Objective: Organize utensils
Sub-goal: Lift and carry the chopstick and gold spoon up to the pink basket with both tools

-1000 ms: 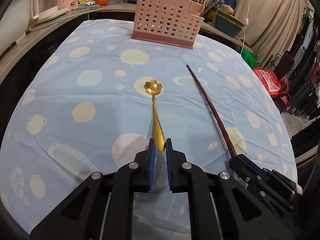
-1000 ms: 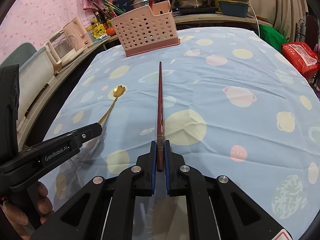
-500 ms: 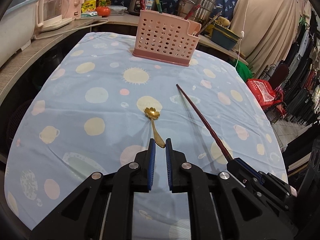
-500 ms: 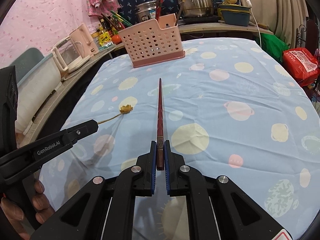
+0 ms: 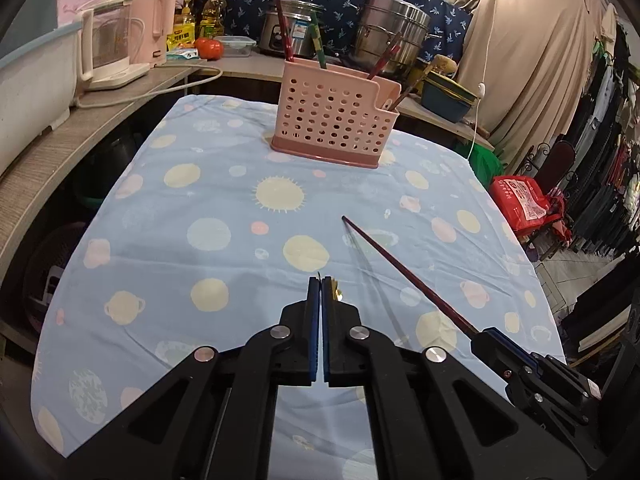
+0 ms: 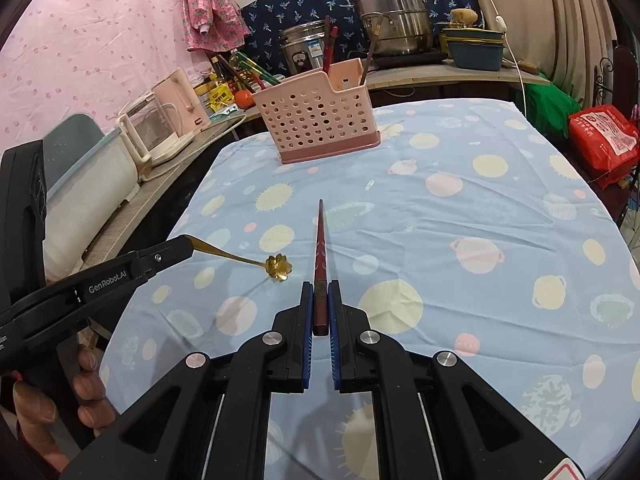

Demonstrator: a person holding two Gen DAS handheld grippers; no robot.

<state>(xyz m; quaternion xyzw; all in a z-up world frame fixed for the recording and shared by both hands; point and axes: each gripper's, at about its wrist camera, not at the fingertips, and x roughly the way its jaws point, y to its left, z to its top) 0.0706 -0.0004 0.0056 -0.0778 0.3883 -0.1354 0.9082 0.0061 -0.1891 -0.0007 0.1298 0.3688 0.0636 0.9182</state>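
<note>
The left gripper is clamping a gold flower-bowled metal spoon and the right gripper a dark red wooden chopstick, both above the desk, neither yet in the far pink perforated plastic holder.

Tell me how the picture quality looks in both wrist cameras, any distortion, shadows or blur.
Left wrist view: strong fisheye bending with dark corners; the chopstick casts a thin shadow on the tablecloth; sharp, no blur. Right wrist view: same curved edges; the gold spoon glints, soft shadows lie under it; even indoor light, no harsh glare.
</note>
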